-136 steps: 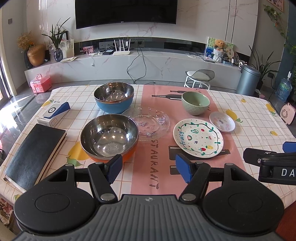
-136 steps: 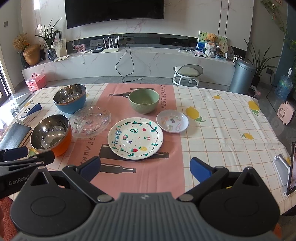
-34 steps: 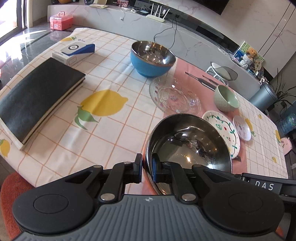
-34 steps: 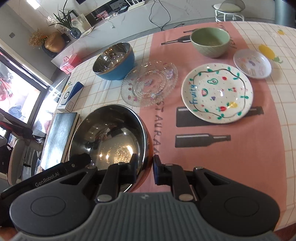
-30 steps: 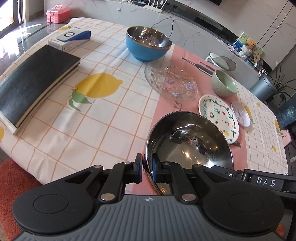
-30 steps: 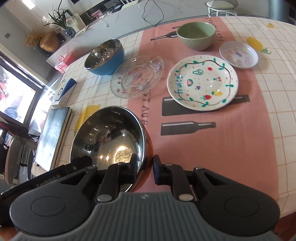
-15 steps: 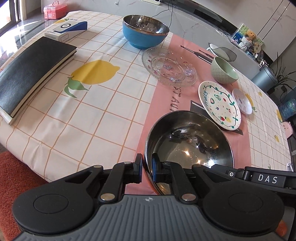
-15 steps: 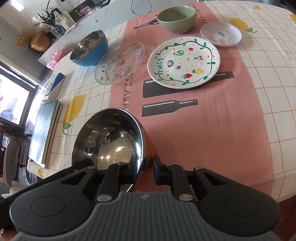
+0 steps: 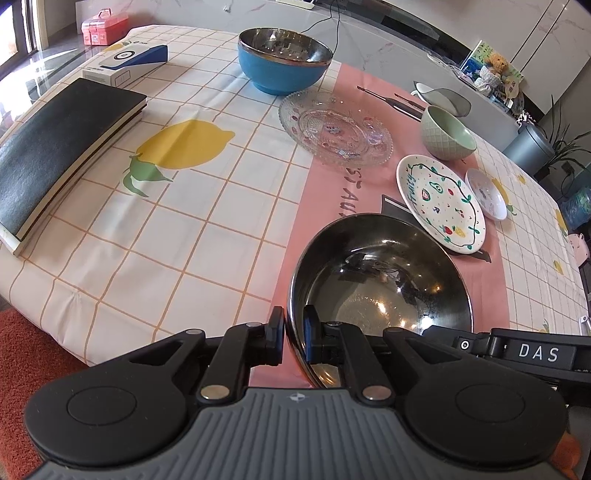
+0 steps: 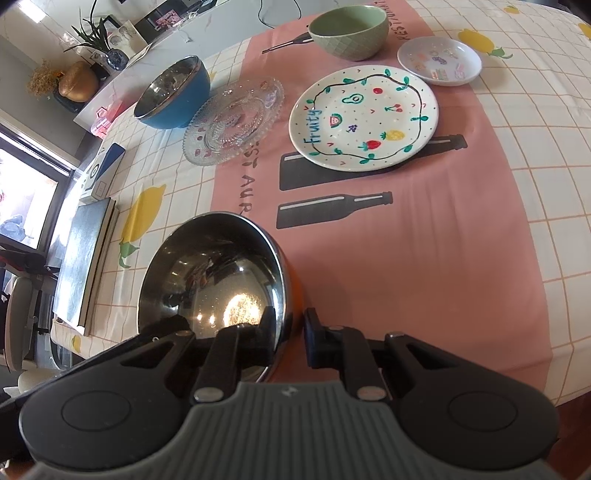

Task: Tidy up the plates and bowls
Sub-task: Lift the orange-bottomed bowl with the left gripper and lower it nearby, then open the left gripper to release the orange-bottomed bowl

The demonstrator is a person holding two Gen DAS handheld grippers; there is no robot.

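Observation:
Both grippers are shut on the rim of the orange steel bowl (image 9: pixel 380 280), on opposite sides. My left gripper (image 9: pixel 294 334) pinches its left rim. My right gripper (image 10: pixel 290 332) pinches the right rim of the bowl (image 10: pixel 218 273). The bowl is held above the near part of the table. On the table lie a blue steel bowl (image 9: pixel 284 62), a clear glass plate (image 9: pixel 334 127), a green bowl (image 9: pixel 447 133), a painted fruit plate (image 9: pixel 439 203) and a small white dish (image 9: pixel 485 194).
A black notebook (image 9: pixel 59 144) and a white and blue box (image 9: pixel 125 64) lie at the table's left side. The table edge runs close below the held bowl, with a red rug (image 9: pixel 33 365) beneath. A pink box (image 9: pixel 105 26) sits on the floor behind.
The held bowl has moved with both grippers toward the near edge and to the right, over the pink runner. The other dishes have not moved.

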